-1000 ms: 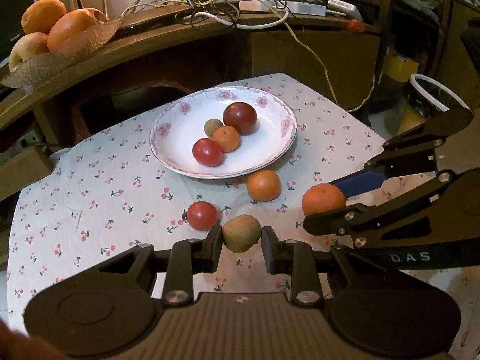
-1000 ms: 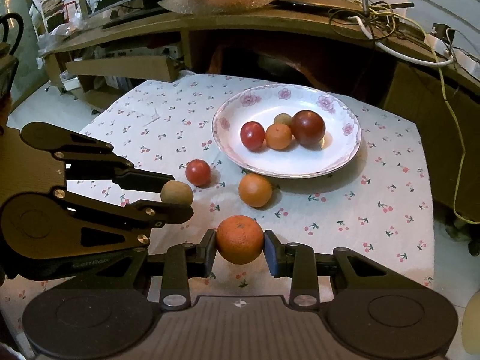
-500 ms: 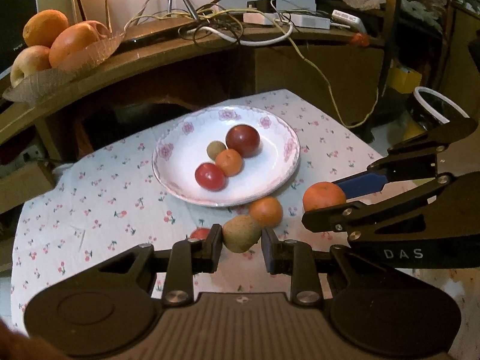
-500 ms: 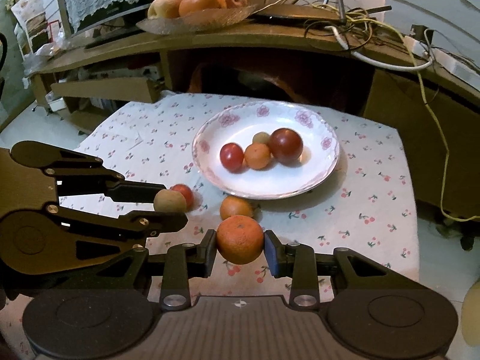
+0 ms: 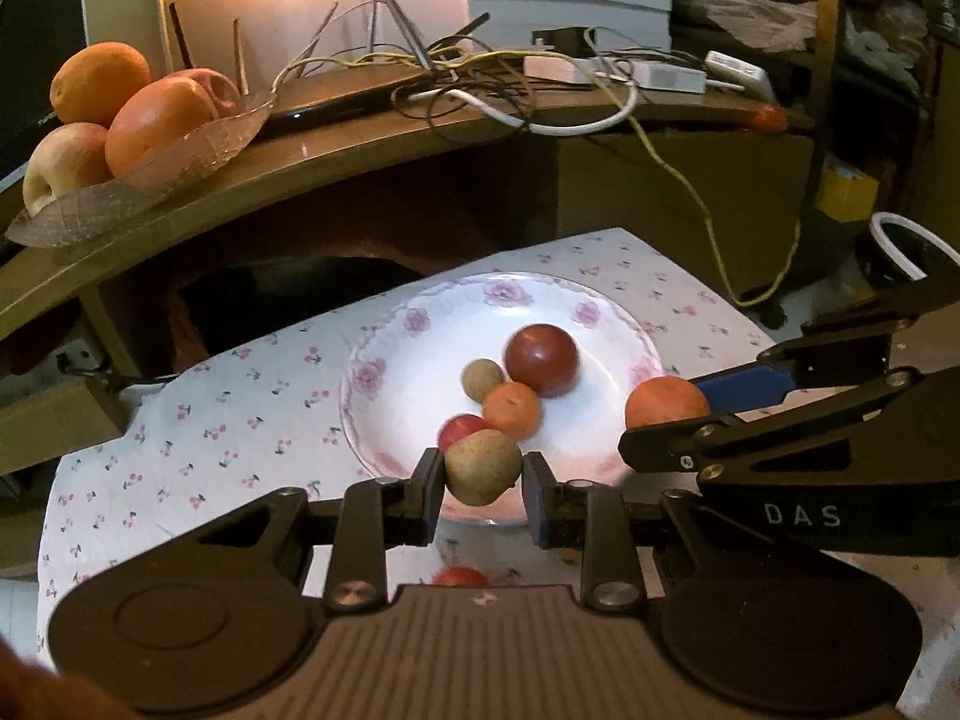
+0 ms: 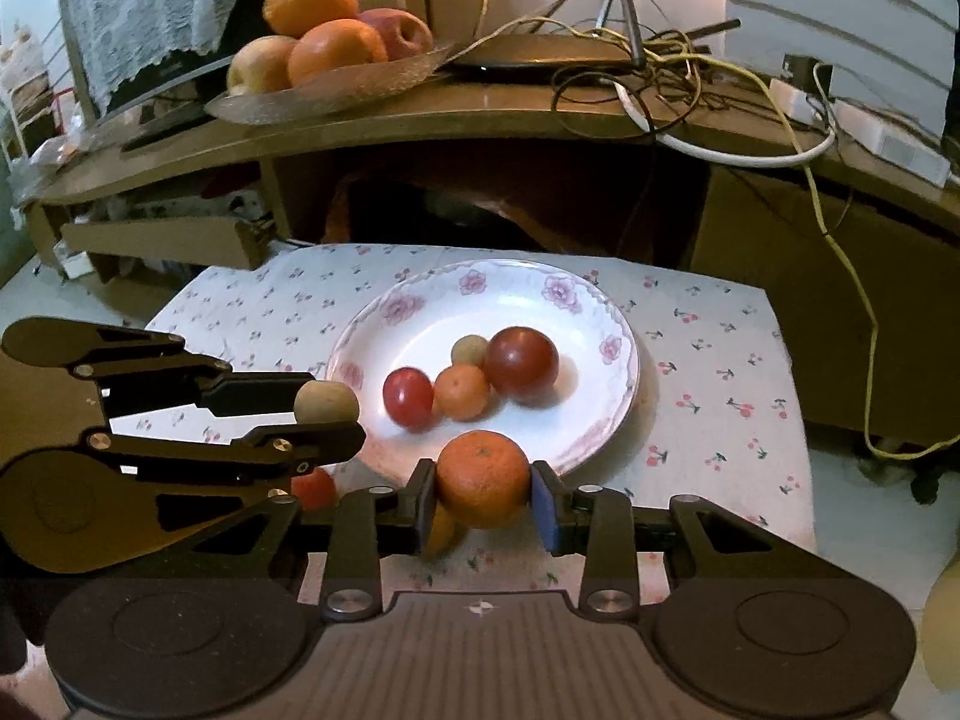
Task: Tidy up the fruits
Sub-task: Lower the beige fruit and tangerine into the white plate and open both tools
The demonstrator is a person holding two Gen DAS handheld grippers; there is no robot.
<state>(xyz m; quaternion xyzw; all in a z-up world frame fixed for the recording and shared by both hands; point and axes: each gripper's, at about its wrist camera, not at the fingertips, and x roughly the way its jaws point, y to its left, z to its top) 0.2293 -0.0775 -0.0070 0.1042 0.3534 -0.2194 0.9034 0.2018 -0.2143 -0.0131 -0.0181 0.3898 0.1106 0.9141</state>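
Note:
My left gripper [image 5: 482,483] is shut on a brown kiwi [image 5: 483,466] and holds it over the near rim of the white flowered plate [image 5: 384,378]. My right gripper [image 6: 483,495] is shut on an orange [image 6: 483,477], held above the plate's [image 6: 606,312] near edge. The plate holds a dark red plum [image 6: 521,360], a small orange [image 6: 461,391], a red tomato [image 6: 408,397] and a small kiwi [image 6: 469,349]. A red tomato [image 6: 313,487] and another orange [image 6: 443,531] lie on the cloth, partly hidden by the grippers.
The plate sits on a small table with a cherry-print cloth [image 6: 720,372]. Behind it a wooden shelf [image 6: 480,114] carries a glass dish of oranges and apples [image 6: 324,48] and tangled cables [image 6: 660,78]. The floor drops away at the right.
Both grippers have risen and moved forward with their fruit, from beside the loose fruit on the cloth to over the plate's near edge.

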